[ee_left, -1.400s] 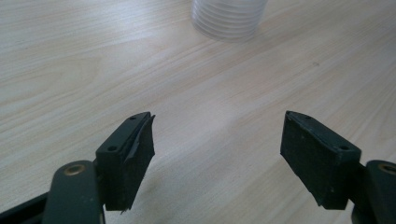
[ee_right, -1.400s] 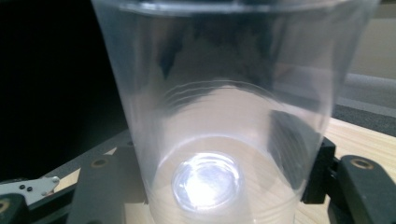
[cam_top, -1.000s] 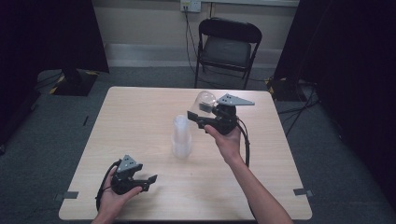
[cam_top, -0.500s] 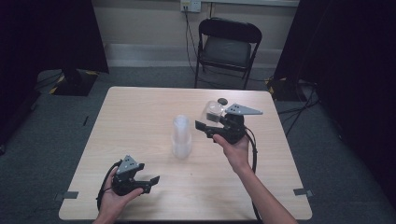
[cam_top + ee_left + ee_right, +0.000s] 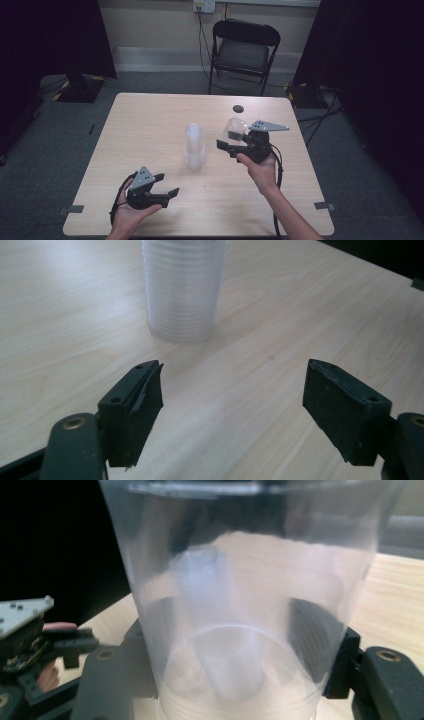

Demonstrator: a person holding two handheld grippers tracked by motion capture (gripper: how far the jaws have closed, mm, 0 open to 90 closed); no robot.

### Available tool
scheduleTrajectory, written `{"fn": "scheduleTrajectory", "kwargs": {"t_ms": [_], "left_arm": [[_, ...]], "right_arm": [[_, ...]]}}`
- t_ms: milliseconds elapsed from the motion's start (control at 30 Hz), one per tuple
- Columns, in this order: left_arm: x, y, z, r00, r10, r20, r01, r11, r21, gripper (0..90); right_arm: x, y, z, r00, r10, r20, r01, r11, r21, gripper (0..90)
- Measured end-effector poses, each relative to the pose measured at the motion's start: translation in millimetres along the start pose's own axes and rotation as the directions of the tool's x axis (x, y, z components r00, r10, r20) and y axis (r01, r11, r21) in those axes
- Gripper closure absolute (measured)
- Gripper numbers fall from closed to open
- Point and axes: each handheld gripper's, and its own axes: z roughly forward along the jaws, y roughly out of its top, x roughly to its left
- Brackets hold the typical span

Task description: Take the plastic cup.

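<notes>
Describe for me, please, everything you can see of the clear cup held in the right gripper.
The single clear cup looks like thin, see-through plastic, smooth-walled with fine ridges near one end. It is clamped between the two black jaws of the right gripper, which press on opposite sides of its wall. In the high view it is lifted off the table, tilted rather than upright, to the right of the cup stack and apart from it. It appears empty; the stack shows blurred through it.

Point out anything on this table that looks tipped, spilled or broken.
Nothing looks spilled or broken. The stack of clear cups stands upright on the table. The single clear cup is off the table, tilted in the right tongs. The left tongs are open near the front edge.
</notes>
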Motion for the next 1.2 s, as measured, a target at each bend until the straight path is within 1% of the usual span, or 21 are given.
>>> {"fn": "scheduleTrajectory", "kwargs": {"t_ms": [67, 133, 200, 267, 300, 333, 400, 433, 467, 500, 600, 633, 667, 800, 833, 900, 967, 1000, 1067, 1167, 1200], "left_arm": [[0.0, 2.8, -0.2, 0.9997, 0.013, -0.020, -0.013, 0.9995, -0.029, 23.3], [-1.0, 6.2, 0.3, 0.9990, 0.028, -0.036, -0.029, 0.9988, -0.039, 21.2], [-3.4, 8.6, 1.0, 0.9977, 0.023, -0.063, -0.027, 0.9971, -0.071, 22.4], [-5.0, 12.5, 4.2, 0.9979, 0.004, -0.064, -0.010, 0.9954, -0.095, 23.5], [-6.3, 14.8, 6.7, 0.9980, -0.004, -0.064, -0.004, 0.9932, -0.116, 23.8], [-7.7, 17.8, 9.4, 0.9987, -0.003, -0.051, -0.004, 0.9923, -0.124, 25.4], [-11.9, 25.0, 15.1, 0.9988, 0.024, -0.044, -0.029, 0.9910, -0.131, 27.4], [-14.8, 28.9, 17.4, 0.9981, 0.041, -0.047, -0.046, 0.9904, -0.130, 30.5], [-17.4, 32.5, 20.3, 0.9968, 0.066, -0.045, -0.072, 0.9876, -0.139, 34.1], [-20.0, 36.2, 23.0, 0.9961, 0.080, -0.038, -0.085, 0.9866, -0.140, 34.0], [-26.8, 44.1, 32.2, 0.9955, 0.094, 0.001, -0.093, 0.9817, -0.166, 37.1], [-29.0, 46.9, 36.0, 0.9950, 0.098, 0.019, -0.094, 0.9817, -0.165, 37.7], [-30.9, 48.2, 39.2, 0.9946, 0.100, 0.026, -0.094, 0.9797, -0.177, 38.9], [-37.5, 50.2, 50.6, 0.9914, 0.117, 0.060, -0.105, 0.9800, -0.169, 42.1], [-39.2, 50.1, 52.7, 0.9913, 0.122, 0.049, -0.113, 0.9804, -0.161, 43.7], [-42.1, 48.4, 56.6, 0.9899, 0.126, 0.065, -0.113, 0.9786, -0.172, 49.5], [-46.1, 46.5, 58.6, 0.9877, 0.144, 0.061, -0.133, 0.9776, -0.163, 50.0], [-47.6, 45.8, 58.9, 0.9866, 0.148, 0.068, -0.135, 0.9760, -0.171, 51.0], [-49.9, 43.1, 56.7, 0.9879, 0.141, 0.065, -0.125, 0.9709, -0.204, 53.9], [-52.7, 38.3, 54.6, 0.9846, 0.170, 0.040, -0.156, 0.9587, -0.238, 57.4], [-53.5, 36.8, 54.3, 0.9847, 0.169, 0.041, -0.154, 0.9563, -0.249, 58.0]], "right_arm": [[0.4, -3.9, -2.6, 0.9999, 0.006, -0.008, -0.006, 1.000, -0.001, 35.9], [0.9, -7.7, -4.6, 0.9996, 0.023, -0.014, -0.023, 1.000, 0.003, 36.0], [0.5, -11.5, -5.6, 0.9992, 0.036, -0.019, -0.036, 0.999, 0.004, 36.0], [-0.1, -15.5, -6.4, 0.9984, 0.055, -0.013, -0.055, 0.998, 0.008, 36.0], [-0.8, -17.9, -6.8, 0.9976, 0.066, -0.018, -0.066, 0.998, 0.006, 36.0], [-1.2, -20.1, -7.1, 0.9963, 0.083, -0.025, -0.083, 0.997, 0.006, 36.0], [-1.5, -24.0, -7.1, 0.9958, 0.088, -0.027, -0.088, 0.996, 0.011, 36.0], [-1.0, -25.7, -7.1, 0.9953, 0.093, -0.028, -0.093, 0.996, 0.015, 36.0], [-0.6, -27.3, -7.4, 0.9949, 0.096, -0.030, -0.096, 0.995, 0.022, 36.0], [-0.3, -29.0, -7.6, 0.9948, 0.097, -0.032, -0.096, 0.995, 0.022, 36.0], [0.6, -33.1, -9.4, 0.9941, 0.104, -0.033, -0.103, 0.994, 0.019, 36.0], [1.2, -34.3, -10.1, 0.9941, 0.105, -0.028, -0.104, 0.994, 0.018, 36.0], [2.1, -35.5, -11.3, 0.9944, 0.104, -0.023, -0.103, 0.995, 0.018, 36.0], [4.6, -39.1, -14.4, 0.9928, 0.111, -0.046, -0.110, 0.994, 0.015, 36.0], [5.4, -40.1, -15.0, 0.9920, 0.115, -0.052, -0.115, 0.993, 0.016, 36.0], [7.4, -43.5, -14.9, 0.9893, 0.129, -0.069, -0.128, 0.992, 0.017, 36.0], [8.8, -48.1, -12.7, 0.9858, 0.145, -0.084, -0.143, 0.989, 0.027, 36.0], [9.8, -51.1, -10.9, 0.9835, 0.154, -0.095, -0.151, 0.988, 0.034, 36.0], [12.3, -56.9, -7.5, 0.9777, 0.175, -0.116, -0.170, 0.984, 0.050, 36.1], [16.6, -62.2, -3.5, 0.9709, 0.195, -0.139, -0.187, 0.980, 0.070, 36.1], [18.0, -63.1, -2.6, 0.9699, 0.197, -0.143, -0.188, 0.979, 0.074, 36.1]]}}
